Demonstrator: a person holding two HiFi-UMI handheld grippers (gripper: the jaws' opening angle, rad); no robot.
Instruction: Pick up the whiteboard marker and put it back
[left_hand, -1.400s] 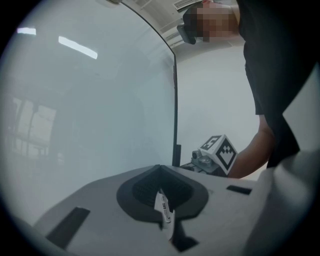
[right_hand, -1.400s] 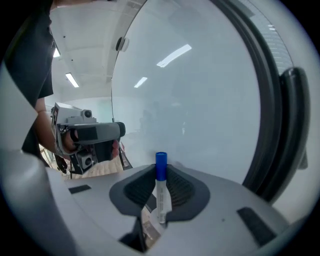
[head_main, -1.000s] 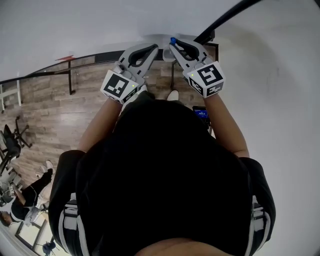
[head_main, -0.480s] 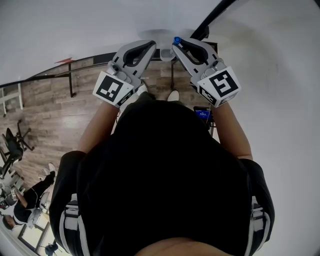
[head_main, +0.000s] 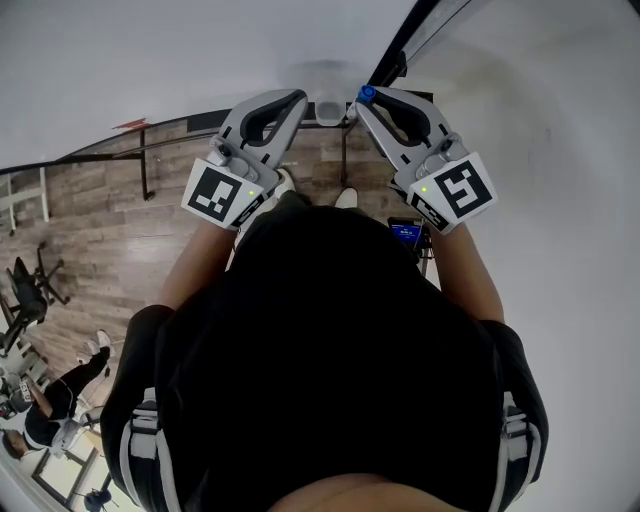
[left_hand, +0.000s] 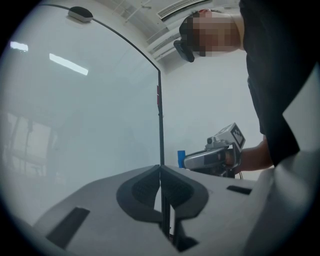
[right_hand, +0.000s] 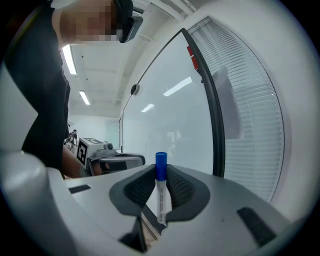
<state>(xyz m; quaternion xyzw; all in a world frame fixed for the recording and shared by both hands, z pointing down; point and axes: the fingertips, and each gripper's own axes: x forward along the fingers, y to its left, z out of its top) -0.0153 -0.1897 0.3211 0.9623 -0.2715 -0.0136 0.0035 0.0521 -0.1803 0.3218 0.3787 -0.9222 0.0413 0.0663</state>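
Note:
A white whiteboard marker (right_hand: 161, 192) with a blue cap (head_main: 367, 93) stands upright between the jaws of my right gripper (right_hand: 161, 175), which is shut on its barrel. In the head view that gripper (head_main: 372, 97) is raised close to the whiteboard (head_main: 200, 50), near its black right edge frame (head_main: 395, 50). My left gripper (left_hand: 160, 170) is shut with nothing between its jaws; it hangs beside the right one (head_main: 298, 98), also close to the board. The left gripper view shows the blue cap (left_hand: 181, 158) sticking out of the right gripper (left_hand: 212, 157).
The board's black frame (right_hand: 212, 100) runs up just right of the marker, with window blinds (right_hand: 250, 100) beyond it. Below the board lies a wooden floor (head_main: 110, 230) with a black rail (head_main: 150, 135). A person (head_main: 45, 400) sits at the lower left.
Both grippers have moved apart a little and risen toward the board; the right one with the marker has shifted right, toward the board's edge frame. Both stay shut.

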